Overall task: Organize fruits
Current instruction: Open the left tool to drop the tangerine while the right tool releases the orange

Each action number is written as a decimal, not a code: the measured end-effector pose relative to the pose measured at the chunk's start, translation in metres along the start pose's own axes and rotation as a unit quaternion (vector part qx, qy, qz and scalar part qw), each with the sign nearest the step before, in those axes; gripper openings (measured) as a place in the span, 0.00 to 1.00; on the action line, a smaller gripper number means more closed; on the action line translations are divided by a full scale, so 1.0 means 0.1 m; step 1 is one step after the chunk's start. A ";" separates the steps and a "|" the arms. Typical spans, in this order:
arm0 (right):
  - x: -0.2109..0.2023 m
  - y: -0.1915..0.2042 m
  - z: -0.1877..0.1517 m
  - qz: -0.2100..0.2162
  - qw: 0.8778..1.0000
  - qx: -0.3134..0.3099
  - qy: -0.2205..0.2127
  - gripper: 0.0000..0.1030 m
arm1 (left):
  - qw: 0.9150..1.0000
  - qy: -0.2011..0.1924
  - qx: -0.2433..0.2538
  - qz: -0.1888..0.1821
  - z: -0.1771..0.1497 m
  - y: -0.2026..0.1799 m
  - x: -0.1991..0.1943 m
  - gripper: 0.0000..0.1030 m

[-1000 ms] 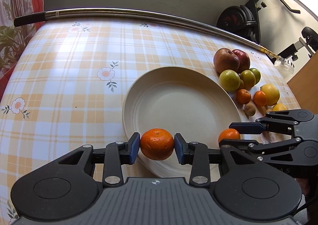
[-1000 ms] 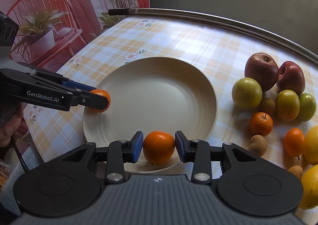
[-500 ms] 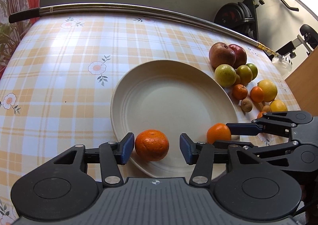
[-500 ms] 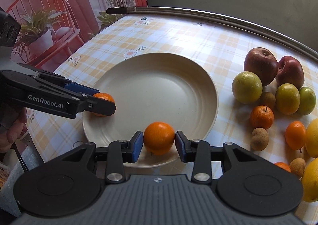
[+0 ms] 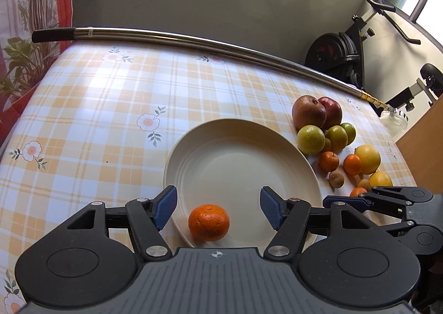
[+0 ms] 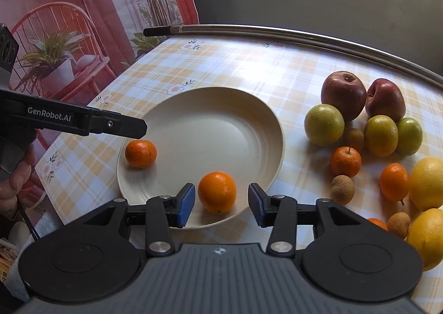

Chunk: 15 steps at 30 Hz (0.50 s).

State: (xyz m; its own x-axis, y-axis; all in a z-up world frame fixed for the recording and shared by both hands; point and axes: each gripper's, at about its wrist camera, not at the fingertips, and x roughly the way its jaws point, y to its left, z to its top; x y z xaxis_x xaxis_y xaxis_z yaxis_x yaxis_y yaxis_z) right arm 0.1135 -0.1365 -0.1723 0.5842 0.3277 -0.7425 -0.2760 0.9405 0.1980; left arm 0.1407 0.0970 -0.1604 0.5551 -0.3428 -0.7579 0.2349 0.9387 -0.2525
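So both grippers are sitting over the near edge of the cream plate (image 6: 243, 109) on the checked tablecloth (image 5: 110, 109).

The left gripper (image 5: 216, 207) has just been opening. Its blue pads are spread well apart, and the bumpy mandarin (image 5: 209, 222) lies on the near left rim of the plate, between the pads but a bit nearer than them, touching neither one.

The right gripper (image 6: 221, 204) has also just been opening, though not as wide. The smooth orange (image 6: 217, 192) is on the plate's near rim right between its pads, with a small gap on each side, so nothing's gripped there either.

From the right wrist view the mandarin is to the left of the orange, under the left gripper's fingers. The rest of the fruit pile (image 6: 368, 125), apples, greenish citrus, lemons and small oranges, sits on the cloth right of the plate.
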 end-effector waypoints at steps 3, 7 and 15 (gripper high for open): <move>-0.14 -0.10 0.01 -0.010 1.000 0.009 -0.017 0.45 | 1.000 -0.018 0.008 0.014 0.04 -0.10 -0.06 0.67; -0.34 -0.33 0.04 -0.034 0.998 0.029 -0.040 0.45 | 0.999 -0.040 0.020 0.021 0.09 -0.26 -0.12 0.67; -0.72 -0.83 0.01 -0.086 0.992 0.066 -0.069 0.45 | 0.997 -0.060 0.037 0.019 0.15 -0.64 -0.10 0.67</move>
State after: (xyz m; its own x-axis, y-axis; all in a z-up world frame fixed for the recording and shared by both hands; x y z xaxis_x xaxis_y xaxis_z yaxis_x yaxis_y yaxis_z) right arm 0.0952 -0.2380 -0.1350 0.7156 0.1621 -0.6795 -0.0662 0.9841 0.1651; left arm 0.1315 0.0397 -0.1275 0.6547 -0.3125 -0.6882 0.2669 0.9475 -0.1763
